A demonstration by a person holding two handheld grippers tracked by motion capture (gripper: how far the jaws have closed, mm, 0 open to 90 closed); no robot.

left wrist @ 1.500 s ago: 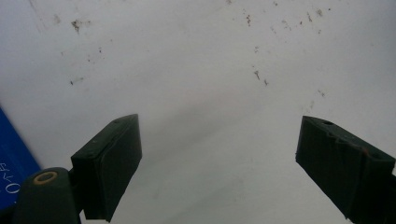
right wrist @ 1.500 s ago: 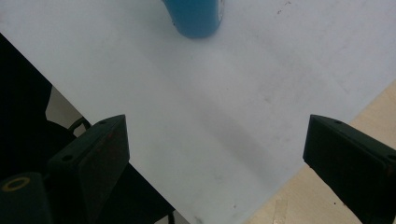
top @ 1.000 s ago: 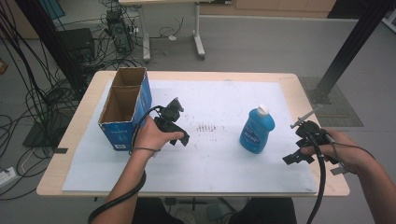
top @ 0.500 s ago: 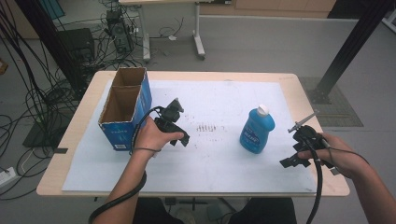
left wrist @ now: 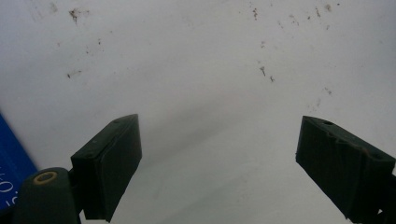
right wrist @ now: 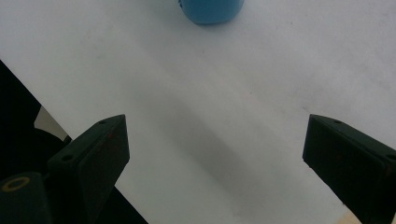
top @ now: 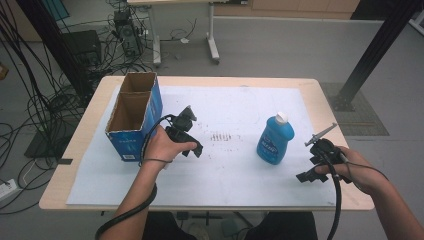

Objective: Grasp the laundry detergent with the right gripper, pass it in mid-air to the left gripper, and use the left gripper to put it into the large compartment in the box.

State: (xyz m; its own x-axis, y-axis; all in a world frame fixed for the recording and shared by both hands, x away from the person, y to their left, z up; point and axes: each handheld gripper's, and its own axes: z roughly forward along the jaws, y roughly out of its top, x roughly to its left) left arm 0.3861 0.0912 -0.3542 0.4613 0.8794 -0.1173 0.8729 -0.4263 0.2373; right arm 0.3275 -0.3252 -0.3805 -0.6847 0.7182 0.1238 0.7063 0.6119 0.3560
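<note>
A blue bottle point(top: 275, 141) with a white cap stands upright on the white mat point(top: 235, 175), right of the middle. My right gripper point(top: 306, 176) hovers low to its right, near the front right of the mat. Its jaws stand wide apart with nothing between them. In the right gripper view the bottle's base point(right wrist: 212, 9) shows at the top, well beyond my right gripper point(right wrist: 215, 126). My left gripper point(top: 196, 149) is open too, held beside the cardboard box point(top: 135, 115). In the left gripper view my left gripper point(left wrist: 219, 126) has bare, speckled mat under it.
The open-topped box has blue sides, and one blue corner point(left wrist: 11, 168) shows at the left of the left gripper view. Dark specks point(top: 220, 136) mark the mat's middle. The table's front edge point(right wrist: 44, 122) lies close to the right gripper. Cables and desk legs fill the floor behind.
The right gripper has sunk a little toward the mat, drifting slightly toward the front edge. The left gripper, bottle and box have not moved.
</note>
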